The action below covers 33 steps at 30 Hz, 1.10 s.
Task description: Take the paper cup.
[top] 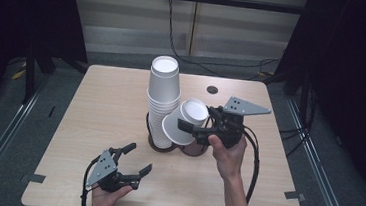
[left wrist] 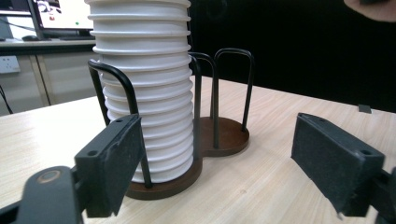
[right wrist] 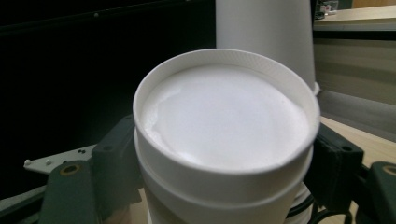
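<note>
High view shows your right gripper (top: 187, 127) clamped on a small nest of white paper cups (top: 185, 121), tilted bottom-up just beside the tall stack (top: 162, 99) in the wire cup holder (top: 163, 145), above its empty second ring. In the right gripper view, the pads press the cups' side walls just below the base rim (right wrist: 224, 116), at least two cups nested. They are likely very light, thin-walled and easy to crush, so squeeze gently and stay near the stiff base ring; smooth paper may slip. Your left gripper (top: 135, 160) rests low on the table (top: 96, 100), jaws spread wide with nothing between them.
</note>
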{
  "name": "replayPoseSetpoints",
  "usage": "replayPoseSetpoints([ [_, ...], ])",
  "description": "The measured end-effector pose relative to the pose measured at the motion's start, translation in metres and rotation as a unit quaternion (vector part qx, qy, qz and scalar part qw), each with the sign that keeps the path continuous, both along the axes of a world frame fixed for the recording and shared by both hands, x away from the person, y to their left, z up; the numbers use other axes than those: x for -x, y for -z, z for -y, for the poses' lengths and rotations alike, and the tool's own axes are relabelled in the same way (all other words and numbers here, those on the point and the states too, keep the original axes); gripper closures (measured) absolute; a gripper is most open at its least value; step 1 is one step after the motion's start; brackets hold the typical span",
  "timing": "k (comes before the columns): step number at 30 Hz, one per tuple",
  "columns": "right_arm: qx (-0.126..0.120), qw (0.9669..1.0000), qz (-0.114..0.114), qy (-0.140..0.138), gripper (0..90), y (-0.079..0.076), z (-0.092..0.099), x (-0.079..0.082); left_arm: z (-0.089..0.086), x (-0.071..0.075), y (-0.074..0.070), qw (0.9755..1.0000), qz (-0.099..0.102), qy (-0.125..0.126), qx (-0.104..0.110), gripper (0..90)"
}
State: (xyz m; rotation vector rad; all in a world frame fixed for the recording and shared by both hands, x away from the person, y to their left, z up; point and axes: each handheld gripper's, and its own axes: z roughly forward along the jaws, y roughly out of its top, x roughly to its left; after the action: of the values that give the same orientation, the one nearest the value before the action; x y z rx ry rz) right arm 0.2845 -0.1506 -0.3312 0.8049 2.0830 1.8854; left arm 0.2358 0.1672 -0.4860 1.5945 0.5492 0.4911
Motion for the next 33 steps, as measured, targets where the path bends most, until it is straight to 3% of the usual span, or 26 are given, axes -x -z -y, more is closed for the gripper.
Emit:
replayPoseSetpoints([
  [2, -0.001, 1.0000, -0.002, -0.007, 23.2, 0.007, -0.002, 0.003, 0.002, 0.001, -0.004, 1.0000, -0.003, 0.006, 0.006, 17.9],
  [3, -0.003, 1.0000, -0.002, -0.009, 23.2, 0.009, -0.003, 0.003, 0.003, 0.001, -0.006, 1.0000, 0.001, 0.008, -0.003, 17.9],
  [7, -0.001, 0.9999, -0.005, -0.013, 23.2, 0.014, -0.006, 0.005, 0.005, 0.003, -0.009, 0.9999, 0.007, 0.010, -0.003, 17.9],
  [14, 0.006, 0.9997, -0.012, -0.020, 23.1, 0.027, -0.010, 0.007, 0.004, 0.000, -0.006, 0.9997, 0.004, 0.017, -0.020, 17.4],
  [17, 0.002, 0.9994, -0.024, -0.025, 23.2, 0.037, -0.013, 0.007, 0.003, 0.001, -0.009, 0.9998, 0.011, 0.017, -0.009, 17.4],
  [24, 0.007, 0.9990, -0.028, -0.033, 23.2, 0.044, -0.020, 0.007, 0.001, 0.000, -0.016, 0.9997, 0.014, 0.020, -0.003, 17.3],
  [27, 0.006, 0.9988, -0.031, -0.036, 23.3, 0.051, -0.021, 0.007, 0.002, 0.000, -0.018, 0.9991, 0.015, 0.040, -0.003, 17.0],
  [33, 0.000, 0.9985, -0.035, -0.042, 23.3, 0.059, -0.021, 0.009, 0.005, 0.000, -0.019, 0.9984, 0.017, 0.054, -0.004, 15.9],
])
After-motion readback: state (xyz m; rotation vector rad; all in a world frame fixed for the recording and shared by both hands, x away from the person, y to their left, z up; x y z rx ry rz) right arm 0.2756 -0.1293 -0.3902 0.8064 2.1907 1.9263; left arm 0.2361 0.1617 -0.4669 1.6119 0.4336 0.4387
